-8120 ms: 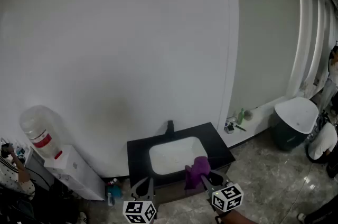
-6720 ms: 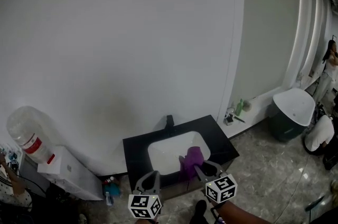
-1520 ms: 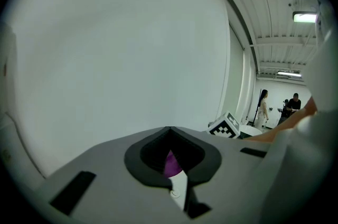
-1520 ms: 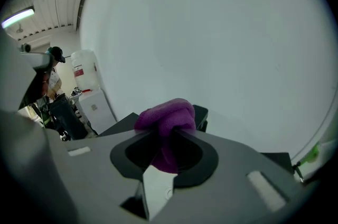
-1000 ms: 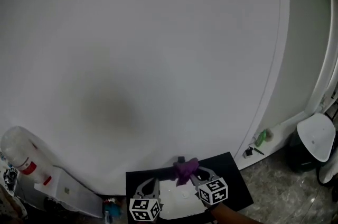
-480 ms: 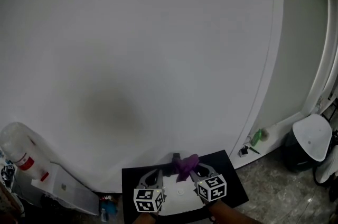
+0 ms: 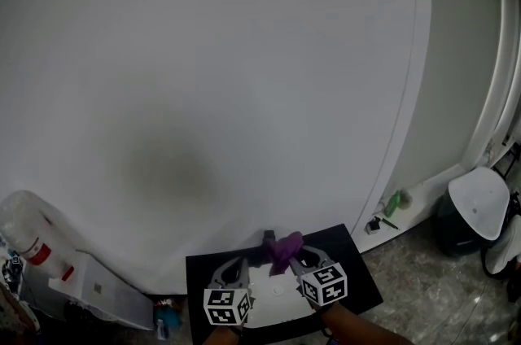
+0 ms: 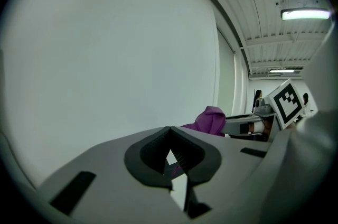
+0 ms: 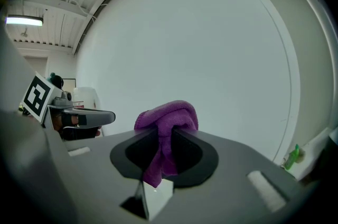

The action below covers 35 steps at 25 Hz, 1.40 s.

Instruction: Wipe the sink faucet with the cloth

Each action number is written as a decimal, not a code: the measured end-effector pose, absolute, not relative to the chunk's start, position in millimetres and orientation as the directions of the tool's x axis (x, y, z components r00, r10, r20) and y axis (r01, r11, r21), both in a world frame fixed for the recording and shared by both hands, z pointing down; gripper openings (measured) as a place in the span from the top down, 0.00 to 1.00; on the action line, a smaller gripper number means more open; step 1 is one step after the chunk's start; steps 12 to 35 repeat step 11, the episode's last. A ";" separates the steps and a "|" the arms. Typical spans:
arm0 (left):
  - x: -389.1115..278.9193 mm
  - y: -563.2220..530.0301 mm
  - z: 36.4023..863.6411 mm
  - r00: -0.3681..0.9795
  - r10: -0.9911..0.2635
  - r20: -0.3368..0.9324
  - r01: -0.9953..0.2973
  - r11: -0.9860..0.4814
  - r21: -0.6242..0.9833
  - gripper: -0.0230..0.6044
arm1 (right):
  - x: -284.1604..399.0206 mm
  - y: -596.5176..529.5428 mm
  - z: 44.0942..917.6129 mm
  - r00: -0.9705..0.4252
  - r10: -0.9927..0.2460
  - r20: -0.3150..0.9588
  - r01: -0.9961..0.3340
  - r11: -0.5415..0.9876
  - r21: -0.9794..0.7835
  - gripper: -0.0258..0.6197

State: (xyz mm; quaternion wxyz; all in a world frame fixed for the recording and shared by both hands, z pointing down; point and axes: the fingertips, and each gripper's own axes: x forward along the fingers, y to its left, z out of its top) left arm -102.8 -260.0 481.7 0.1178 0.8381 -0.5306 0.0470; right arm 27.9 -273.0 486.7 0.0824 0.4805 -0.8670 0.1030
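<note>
Eight seconds ago the purple cloth (image 7: pixel 284 247) hung near the front rim of the white basin (image 7: pixel 273 299). It has since moved to the black faucet (image 7: pixel 268 236) at the counter's (image 7: pixel 362 286) back edge, close against the wall. The right gripper (image 9: pixel 165 136) pinches the cloth between its jaws, with folds bulging above them. The left gripper (image 8: pixel 169 130) has its jaws pressed together on nothing, just left of the cloth. The basin lies open between the two grippers — dark counter margins run either side. Far left, a water bottle (image 7: pixel 23 225) bears a red label — unreadable.
</note>
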 end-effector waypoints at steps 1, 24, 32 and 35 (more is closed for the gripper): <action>-103.1 -258.9 482.3 0.433 -0.878 0.206 -0.900 -0.409 0.148 0.96 | 27.5 -272.2 486.5 -0.526 -0.816 0.241 -0.850 0.518 -0.101 0.85; -109.6 -260.5 486.1 0.436 -0.874 0.213 -0.898 -0.410 0.158 0.96 | 19.9 -273.3 487.4 -0.528 -0.813 0.247 -0.847 0.525 -0.082 0.85; -109.6 -260.5 486.1 0.436 -0.874 0.213 -0.898 -0.410 0.158 0.96 | 19.9 -273.3 487.4 -0.528 -0.813 0.247 -0.847 0.525 -0.082 0.85; -109.6 -260.5 486.1 0.436 -0.874 0.213 -0.898 -0.410 0.158 0.96 | 19.9 -273.3 487.4 -0.528 -0.813 0.247 -0.847 0.525 -0.082 0.85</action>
